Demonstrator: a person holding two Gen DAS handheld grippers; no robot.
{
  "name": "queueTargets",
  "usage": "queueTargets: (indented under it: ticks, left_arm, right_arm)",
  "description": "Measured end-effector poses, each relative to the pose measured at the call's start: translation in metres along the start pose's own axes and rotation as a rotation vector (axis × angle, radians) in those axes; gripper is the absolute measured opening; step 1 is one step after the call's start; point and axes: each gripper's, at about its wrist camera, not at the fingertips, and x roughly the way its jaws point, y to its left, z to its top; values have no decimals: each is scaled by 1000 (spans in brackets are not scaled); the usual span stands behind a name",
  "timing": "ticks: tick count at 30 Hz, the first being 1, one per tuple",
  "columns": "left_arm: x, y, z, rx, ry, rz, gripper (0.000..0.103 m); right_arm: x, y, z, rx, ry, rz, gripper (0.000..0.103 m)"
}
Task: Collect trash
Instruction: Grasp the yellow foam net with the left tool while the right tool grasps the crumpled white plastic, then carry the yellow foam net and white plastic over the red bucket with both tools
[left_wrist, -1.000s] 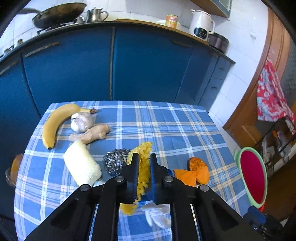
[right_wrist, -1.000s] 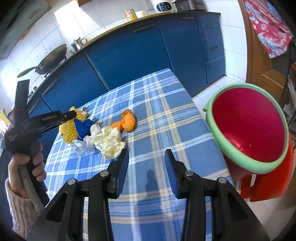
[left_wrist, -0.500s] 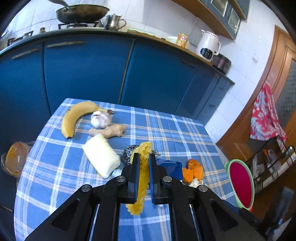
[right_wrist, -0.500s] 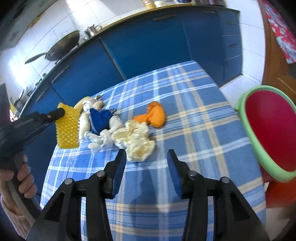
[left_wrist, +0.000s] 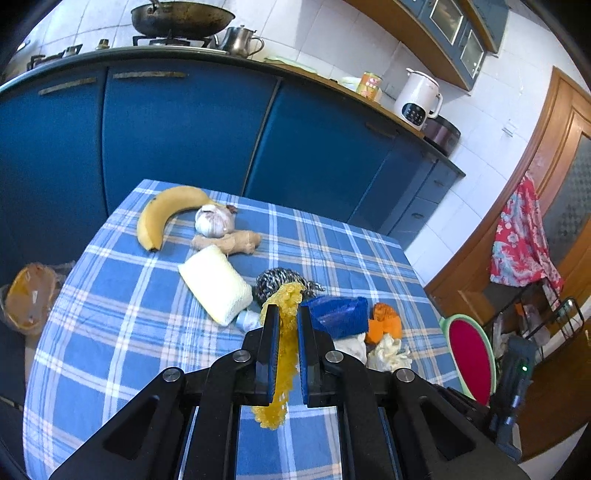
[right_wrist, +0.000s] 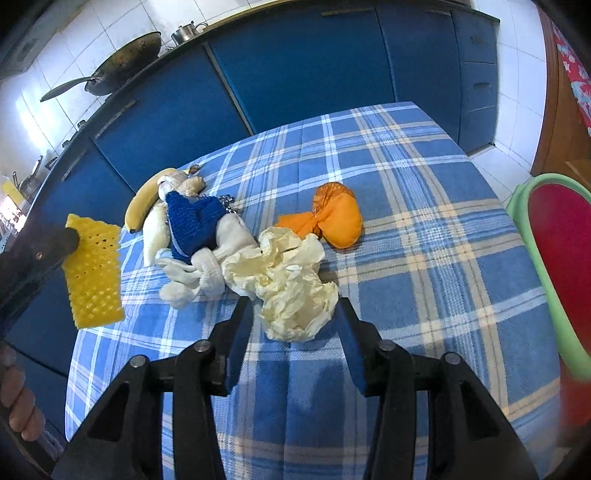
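Note:
My left gripper (left_wrist: 284, 314) is shut on a yellow foam net (left_wrist: 273, 410), which hangs from its pads above the checked tablecloth (left_wrist: 122, 332). The right wrist view has that net (right_wrist: 94, 269) at the far left, in the air beside the table. My right gripper (right_wrist: 293, 306) is open and low over the cloth, one finger on each side of a crumpled cream wad (right_wrist: 291, 284); the pads do not press it. Just beyond lie an orange bundle (right_wrist: 336, 218), a blue knitted piece (right_wrist: 194, 225) and a white glove (right_wrist: 195, 280). A red bin with a green rim (right_wrist: 517, 206) stands off the table's right side.
At the far left of the table lie a banana (left_wrist: 162, 214), a garlic bulb (left_wrist: 214, 221), a ginger root (left_wrist: 229, 242), a white sponge block (left_wrist: 214, 284) and a steel scourer (left_wrist: 277, 282). Blue cabinets (left_wrist: 177, 140) close the far side.
My left gripper has carried the yellow net up and away from the pile, to the left. My right gripper has moved forward and down until its fingers flank the cream wad, jaws slightly wider.

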Motion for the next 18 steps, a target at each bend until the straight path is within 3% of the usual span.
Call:
queueTargets:
  ticks: [2,6,18]
  left_arm:
    - [-1,-2,-3,5,5,-4,9]
    - [-4,-7,-8,23,6,-12,9]
    - [-17,-39,-17,78,2,-58,9]
  right_arm:
    - [2,-2,-1,2,4,-3,37]
    - [-2,-3,-3,-3,-11,5,28]
    - [-54,-11,-15,27,-100,46,24]
